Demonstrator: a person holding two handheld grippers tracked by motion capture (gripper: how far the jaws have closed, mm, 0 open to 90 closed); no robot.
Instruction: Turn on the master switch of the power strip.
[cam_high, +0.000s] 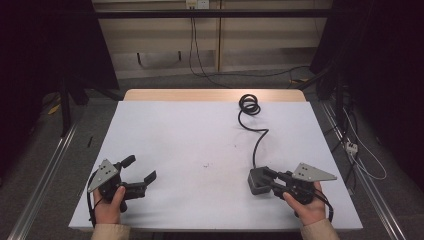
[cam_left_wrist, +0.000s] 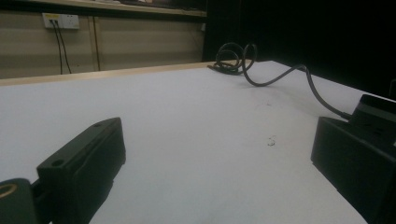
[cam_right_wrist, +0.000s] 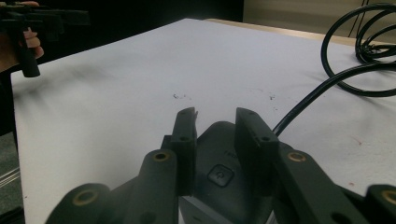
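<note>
While the right gripper (cam_high: 270, 183) clamps the dark grey power brick (cam_right_wrist: 219, 175) and the left gripper (cam_high: 141, 169) gapes empty, its coiled black cable (cam_high: 250, 106) could snag.

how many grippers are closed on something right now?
1. The right gripper is shut on the dark grey device with the cable, near the table's right front. The left gripper is open over bare table.

— What surrounds the work surface?
— A white sheet (cam_high: 200, 145) covers the desk (cam_high: 215, 94), whose wooden edge shows at the far side. Beyond it stands a beige wall (cam_high: 165, 40) with a socket (cam_high: 196, 4) and hanging wires (cam_high: 192, 45).
— And the floor?
— Grey, with a white power strip (cam_high: 352, 147) at the right.
</note>
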